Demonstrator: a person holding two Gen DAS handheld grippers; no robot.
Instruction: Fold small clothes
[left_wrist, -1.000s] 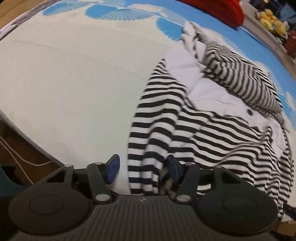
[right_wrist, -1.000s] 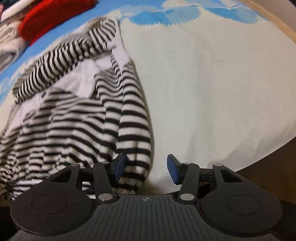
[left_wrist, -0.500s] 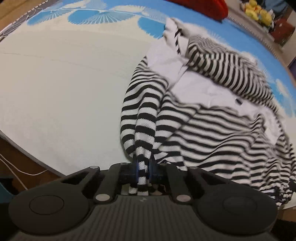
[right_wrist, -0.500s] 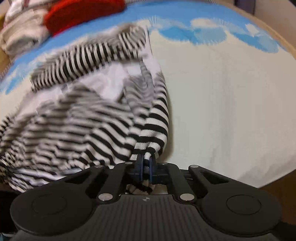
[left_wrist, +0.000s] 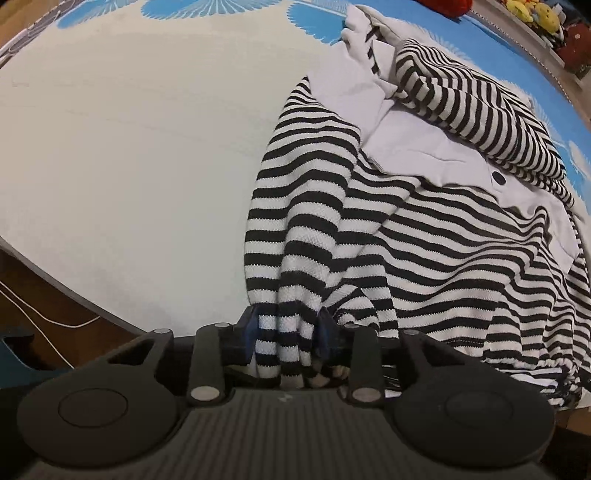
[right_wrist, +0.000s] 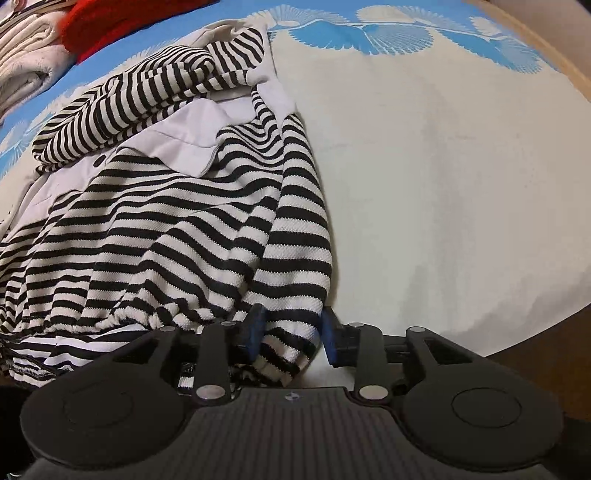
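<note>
Right now the striped garment (left_wrist: 424, 251) lies crumpled on the pale bed cover (left_wrist: 129, 147), its near hem hanging toward the edge of the bed. The left tool (left_wrist: 286, 328) has its blue pads partly apart with a bunched fold of striped cloth filling the gap between them; whether they press on it firmly I cannot tell. The right tool (right_wrist: 291, 330) stands likewise half open around the garment's other lower corner, and there a gap shows between the cloth and the right pad, so that hold looks loose.

Judging from this, the main risk is a slip: if either tool is lifted or drawn sideways before its pads bite, the knit could slide out and the hem fall over the bed's edge. Uneven grips could also drag one corner further than the other and skew the fold. The white collar (left_wrist: 413, 147) and a sleeve (right_wrist: 147, 92) lie heaped on top at the far end; pulling the hem may carry that tangle along rather than flatten it.
</note>
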